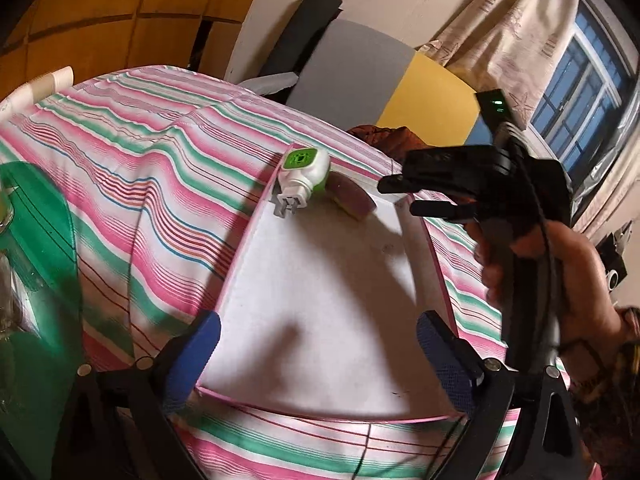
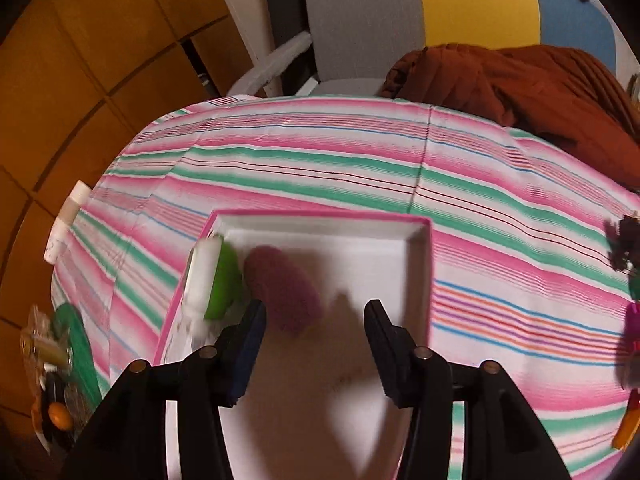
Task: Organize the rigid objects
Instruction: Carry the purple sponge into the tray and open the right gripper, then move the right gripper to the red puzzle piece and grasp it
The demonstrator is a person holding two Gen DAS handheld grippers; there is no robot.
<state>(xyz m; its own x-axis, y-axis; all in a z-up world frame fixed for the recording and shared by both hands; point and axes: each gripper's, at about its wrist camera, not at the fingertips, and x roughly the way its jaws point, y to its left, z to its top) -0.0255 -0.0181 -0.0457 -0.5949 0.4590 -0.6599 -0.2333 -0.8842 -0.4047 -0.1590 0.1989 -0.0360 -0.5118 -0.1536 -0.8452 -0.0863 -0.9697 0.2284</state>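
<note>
Both jaws stand open and empty: right gripper point(image 2: 316, 320) over the white tray point(image 2: 424, 280) at lower centre, left gripper point(image 1: 320, 344) at its near edge, tray point(image 1: 320, 280) holding a plug-in device point(image 1: 304, 176).

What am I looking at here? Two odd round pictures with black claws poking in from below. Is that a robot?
No robot: a person holds a two-finger gripper in each hand, each with a wide-angle camera looking along its fingers. One picture is from the left gripper, the other from the right gripper; the left view also shows the right one held in a hand. A striped cloth carries a white tray with a green-and-white plug-in device and a purple oval object inside. Both grippers are open and hold nothing.
</note>
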